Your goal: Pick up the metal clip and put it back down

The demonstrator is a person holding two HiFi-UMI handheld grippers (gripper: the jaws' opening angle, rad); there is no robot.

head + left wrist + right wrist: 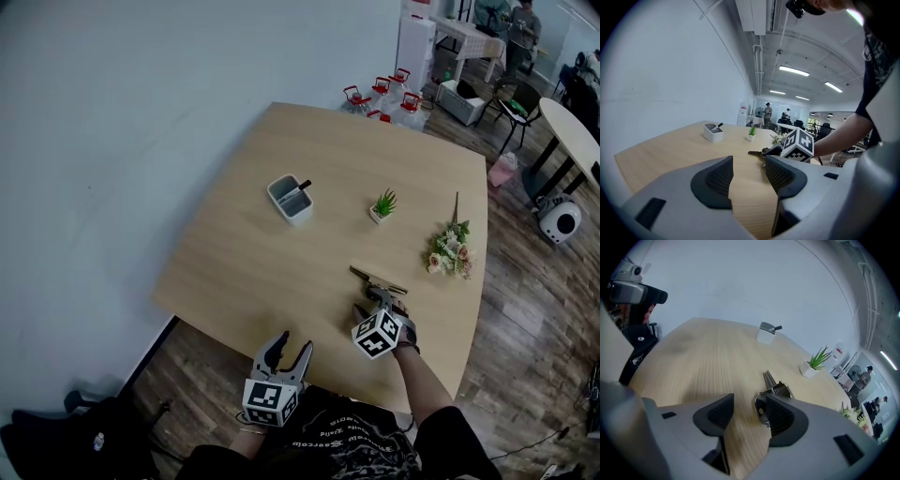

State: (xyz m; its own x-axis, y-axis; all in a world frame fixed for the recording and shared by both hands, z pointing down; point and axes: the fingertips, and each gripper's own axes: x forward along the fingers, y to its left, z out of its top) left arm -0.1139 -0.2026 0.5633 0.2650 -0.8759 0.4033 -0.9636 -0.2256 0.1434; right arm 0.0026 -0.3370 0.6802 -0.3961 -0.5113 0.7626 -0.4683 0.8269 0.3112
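Note:
The metal clip (378, 278) lies flat on the wooden table (281, 262), near its front edge. My right gripper (375, 300) sits just behind it, low over the table. In the right gripper view the jaws of my right gripper (745, 416) stand apart. The clip (774, 386) rests against the inner face of the right-hand jaw, and the left-hand pad is clear of it. My left gripper (291, 347) hangs off the table's near edge. It is open with nothing between its fingers (717, 180). From there the clip (757, 153) shows beside the right gripper's marker cube (799, 145).
A white pen holder (291, 199), a small potted plant (382, 205) and a bunch of flowers (452, 248) stand further back on the table. Bottles with red caps (384, 98) sit on the floor beyond the far edge. A round table (577, 131) stands at right.

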